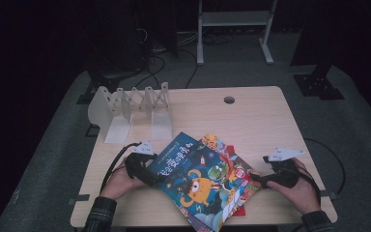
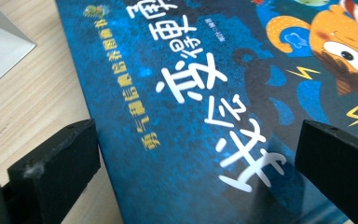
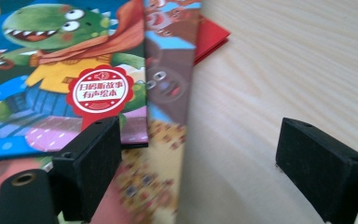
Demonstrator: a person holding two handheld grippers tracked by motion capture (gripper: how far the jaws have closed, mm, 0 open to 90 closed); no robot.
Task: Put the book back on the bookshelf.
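Clearly the left gripper [image 1: 150, 178], jaws apart, is straddling the blue book [image 1: 193, 181] edge near the table [image 1: 251, 116] front edge, closer than the open right gripper [image 1: 260, 181].

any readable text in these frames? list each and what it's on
"我会变得更勇…" in big white characters on the blue book, cut off by the frame edge in the left gripper view.
"勇气…培养…" in a yellow line along the same cover's edge; the rest is unclear.
"扫码听故事 / 有声绘本" on the red seal sticker on the dinosaur book.
Small print beside the white title is too small to read.
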